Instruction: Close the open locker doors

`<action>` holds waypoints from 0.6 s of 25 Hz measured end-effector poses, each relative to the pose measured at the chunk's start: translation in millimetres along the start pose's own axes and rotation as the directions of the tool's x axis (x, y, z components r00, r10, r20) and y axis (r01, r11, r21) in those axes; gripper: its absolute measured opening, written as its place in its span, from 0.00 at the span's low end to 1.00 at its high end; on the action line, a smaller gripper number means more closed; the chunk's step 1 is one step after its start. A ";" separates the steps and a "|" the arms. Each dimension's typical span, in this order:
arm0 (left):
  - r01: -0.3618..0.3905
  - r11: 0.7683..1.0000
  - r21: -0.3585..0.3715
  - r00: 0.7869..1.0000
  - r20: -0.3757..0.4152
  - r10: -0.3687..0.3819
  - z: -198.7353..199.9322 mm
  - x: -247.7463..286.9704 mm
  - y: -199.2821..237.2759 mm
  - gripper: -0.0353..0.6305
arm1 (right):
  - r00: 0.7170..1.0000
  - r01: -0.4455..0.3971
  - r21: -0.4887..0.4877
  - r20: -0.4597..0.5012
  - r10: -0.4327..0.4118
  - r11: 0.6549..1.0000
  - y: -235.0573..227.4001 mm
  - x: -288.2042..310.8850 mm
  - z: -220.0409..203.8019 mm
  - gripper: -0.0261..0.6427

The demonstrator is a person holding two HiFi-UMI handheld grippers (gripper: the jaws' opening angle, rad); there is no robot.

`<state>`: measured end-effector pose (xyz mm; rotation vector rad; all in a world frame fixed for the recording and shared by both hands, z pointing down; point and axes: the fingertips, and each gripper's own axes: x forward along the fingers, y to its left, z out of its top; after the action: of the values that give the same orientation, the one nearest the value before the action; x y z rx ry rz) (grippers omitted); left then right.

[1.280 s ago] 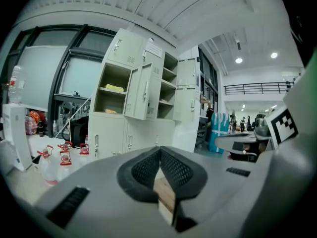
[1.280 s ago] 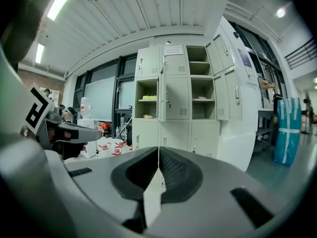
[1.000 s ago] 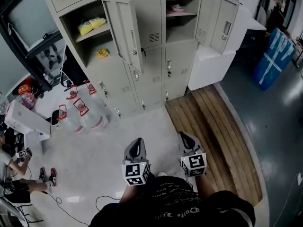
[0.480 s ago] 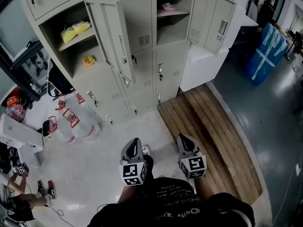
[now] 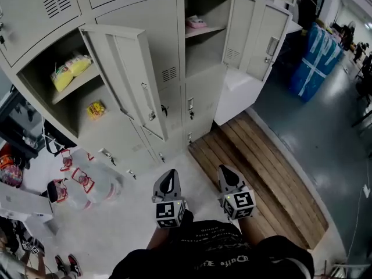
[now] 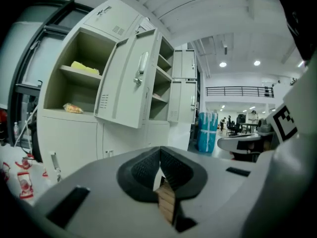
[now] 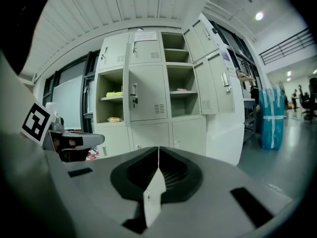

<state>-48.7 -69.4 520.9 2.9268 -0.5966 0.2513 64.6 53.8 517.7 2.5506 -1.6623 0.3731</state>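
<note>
The beige locker bank [image 5: 145, 16] fills the top of the head view. Two doors stand open: the left door [image 5: 131, 80] swung out from a compartment with yellow packets [image 5: 70, 74], and the right door [image 5: 258, 34] beside a compartment holding a pink item [image 5: 196, 21]. My left gripper [image 5: 168, 182] and right gripper [image 5: 228, 176] are side by side low in the view, both shut and empty, well short of the lockers. The left door [image 6: 131, 83] shows ahead in the left gripper view, the right door [image 7: 218, 83] in the right gripper view.
Large water bottles [image 5: 87, 179] lie on the floor at the left, below the lockers. A slatted wooden platform [image 5: 261, 167] runs along the right. A white low cabinet [image 5: 238, 95] sits under the right door, with a blue wrapped bundle [image 5: 314, 63] beyond it.
The lockers have grown larger and slid down and left in the head view as I walked closer. Both grippers keep their place in the view and stay shut.
</note>
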 end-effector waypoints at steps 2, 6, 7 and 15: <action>0.029 0.999 0.016 1.000 -0.010 -0.029 4.4 16.4 7.1 0.06 | 1.000 0.023 0.008 0.012 -0.023 1.000 -0.2 17.3 8.0 0.05; 0.108 0.991 0.075 0.994 -0.008 -0.108 12.8 47.1 13.0 0.06 | 0.997 0.066 -0.009 0.037 -0.065 0.998 -0.5 46.9 21.4 0.05; 0.131 0.987 0.091 0.991 -0.008 -0.130 15.5 52.8 13.1 0.06 | 0.996 0.079 -0.009 0.042 -0.079 0.997 -1.4 51.2 23.8 0.05; 0.233 0.970 0.074 0.972 0.013 -0.234 32.0 89.5 14.4 0.06 | 0.981 0.191 -0.005 0.022 -0.191 0.982 -22.4 61.8 23.0 0.05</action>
<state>31.0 -121.6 508.4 3.0358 -0.2448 0.2178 112.5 3.4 512.0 2.6875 -1.4048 0.3255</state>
